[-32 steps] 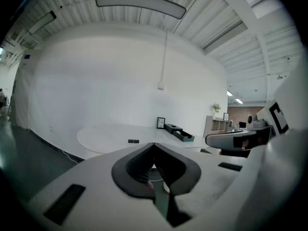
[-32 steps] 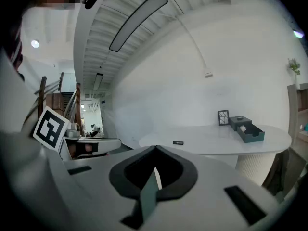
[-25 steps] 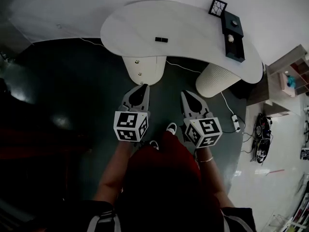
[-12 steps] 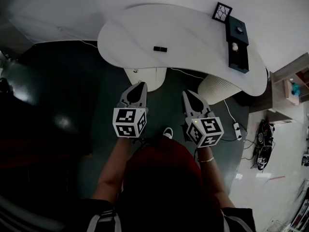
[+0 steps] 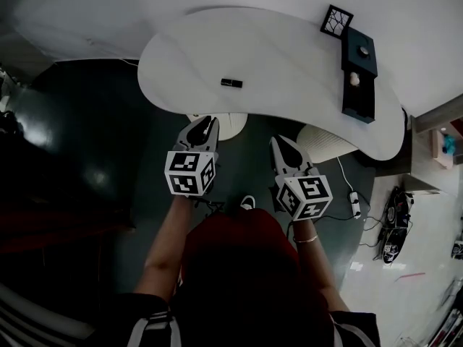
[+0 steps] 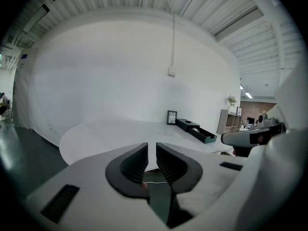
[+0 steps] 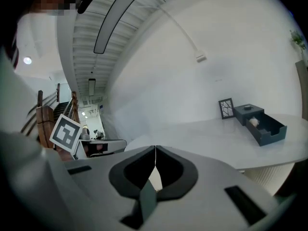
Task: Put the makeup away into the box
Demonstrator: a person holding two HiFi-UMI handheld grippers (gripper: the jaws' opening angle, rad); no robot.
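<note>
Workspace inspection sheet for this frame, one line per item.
surface: white curved table, mostly bare
job's things: small dark makeup item lying mid-table; dark box at the table's right end, drawer open
clutter: patterned frame beside the box
grippers: left tongs and right tongs both shut, empty, near the table's front edge
cables: power strip with white lead on the dark floor
surroundings: shelving at right
</note>
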